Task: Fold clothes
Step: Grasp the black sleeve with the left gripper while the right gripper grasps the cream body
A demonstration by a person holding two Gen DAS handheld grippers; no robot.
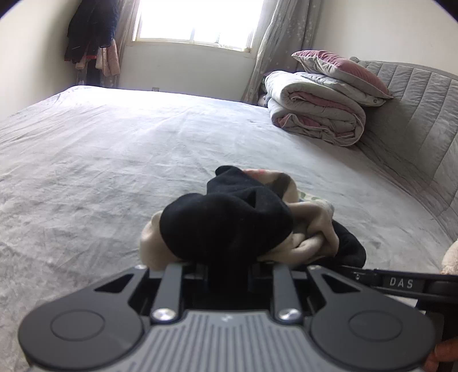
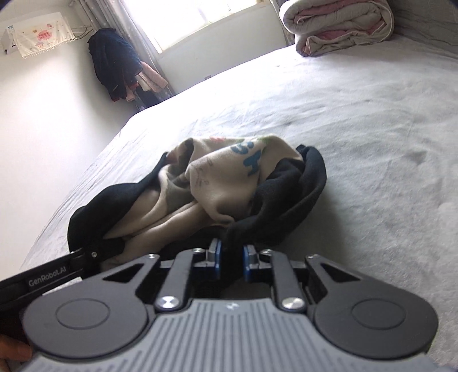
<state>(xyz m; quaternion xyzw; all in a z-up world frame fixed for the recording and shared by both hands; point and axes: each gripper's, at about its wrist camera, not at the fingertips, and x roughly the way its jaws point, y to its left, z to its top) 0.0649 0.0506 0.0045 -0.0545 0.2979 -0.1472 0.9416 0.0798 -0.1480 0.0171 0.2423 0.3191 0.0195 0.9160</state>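
A crumpled garment (image 1: 229, 223), black outside with a beige printed lining, lies in a heap on the grey bed sheet (image 1: 100, 160). My left gripper (image 1: 229, 263) is shut on a black fold of it, and the cloth bulges over the fingers and hides them. In the right wrist view the same garment (image 2: 217, 183) shows blue letters on the beige side. My right gripper (image 2: 231, 254) is shut on a black strip of its edge, with the blue pads (image 2: 246, 259) pinching it. The other gripper's arm (image 2: 57, 271) pokes in at the left.
A folded grey and pink duvet (image 1: 317, 114) with a pillow (image 1: 340, 71) on top sits at the far right by the padded headboard (image 1: 415, 120). Dark clothes hang on a rack (image 1: 91, 37) beside the window (image 1: 197, 20). A hand (image 2: 11, 352) shows at the lower left.
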